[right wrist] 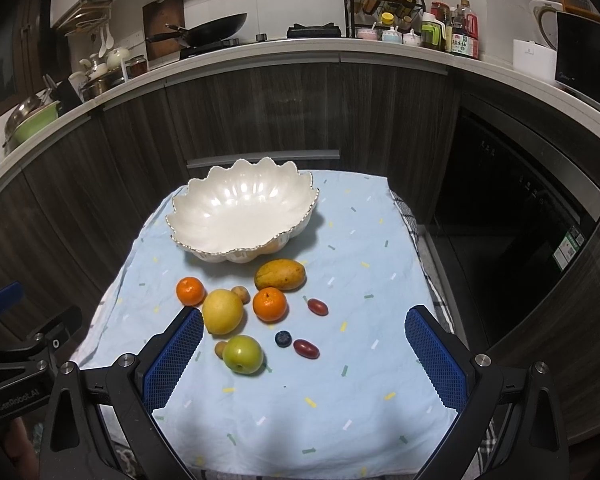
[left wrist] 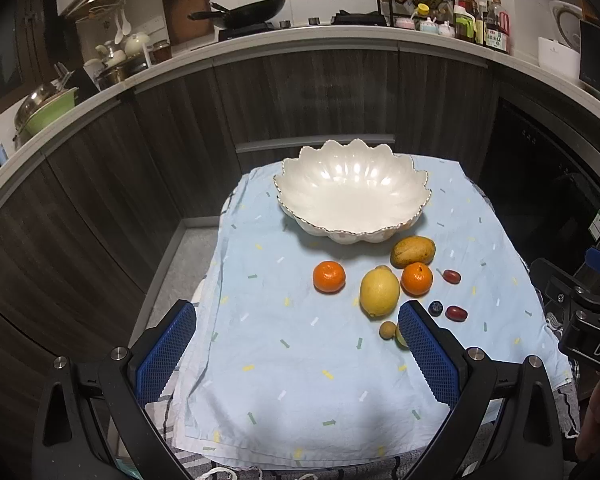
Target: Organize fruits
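Fruit lies loose on the blue-clothed table (right wrist: 340, 412), in front of the empty white bowl (right wrist: 236, 216). Left to right: a firm tangerine (right wrist: 190, 291), a heavy, waxy lemon (right wrist: 222, 311), a slick green apple (right wrist: 243, 354), a soft mango (right wrist: 280, 275), and tiny rolling grape tomatoes (right wrist: 306, 349). I'd pinch each across its middle, gently. My left claw (left wrist: 296, 344) and right claw (right wrist: 304, 356) both gape, holding nothing.

Bowl (right wrist: 242, 216) at the back of the cloth (right wrist: 340, 400), mango (right wrist: 280, 275) just before it, lemon (right wrist: 222, 311) between two tangerines (right wrist: 270, 304)
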